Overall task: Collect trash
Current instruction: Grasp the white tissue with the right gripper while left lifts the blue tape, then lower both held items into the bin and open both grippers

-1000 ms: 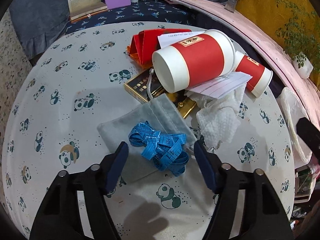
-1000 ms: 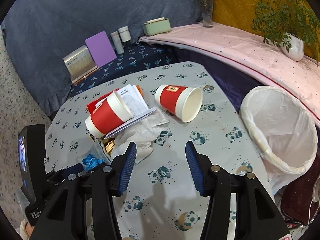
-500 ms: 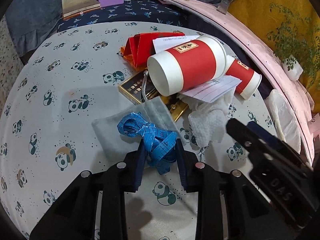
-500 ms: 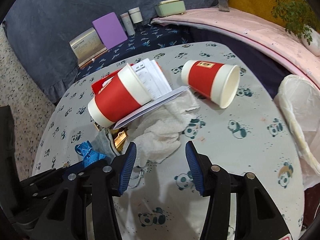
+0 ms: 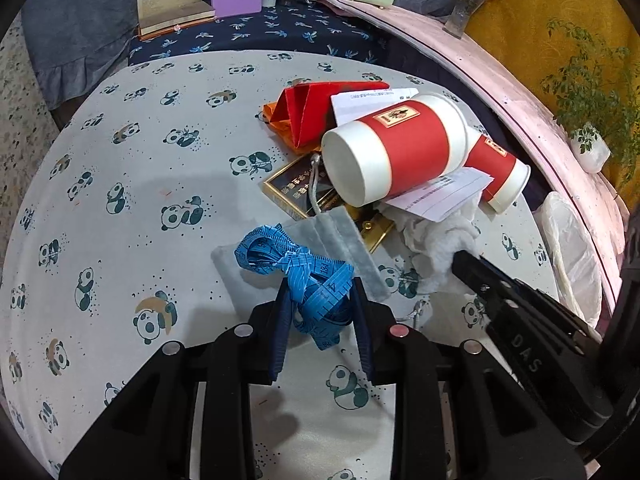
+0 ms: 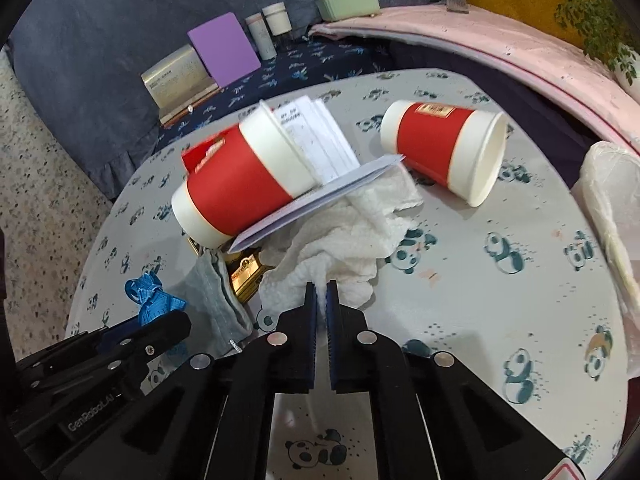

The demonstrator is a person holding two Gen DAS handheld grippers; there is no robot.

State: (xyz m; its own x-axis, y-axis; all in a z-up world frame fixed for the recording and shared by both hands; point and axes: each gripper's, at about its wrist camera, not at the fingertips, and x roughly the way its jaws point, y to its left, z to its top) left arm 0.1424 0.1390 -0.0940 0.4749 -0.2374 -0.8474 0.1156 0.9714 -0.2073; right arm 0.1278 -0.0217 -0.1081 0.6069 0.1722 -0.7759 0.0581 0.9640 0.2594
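My left gripper is shut on a crumpled blue tape measure, which lies on a grey cloth pouch near the table's front. My right gripper has its jaws shut on the near edge of a white tissue. The tissue lies under a folded paper and a red paper cup on its side. A second red cup lies tipped over to the right, its mouth towards the bin bag. In the left wrist view the right gripper's tip touches the tissue.
The round table has a panda-print cloth. A red envelope and a black and gold box lie beside the cups. A white bin bag stands off the table's right edge. Books, jars and a green box stand behind.
The left jaws closed on the blue tape measure. The right gripper came down and forward to the tissue, then shut on its edge.
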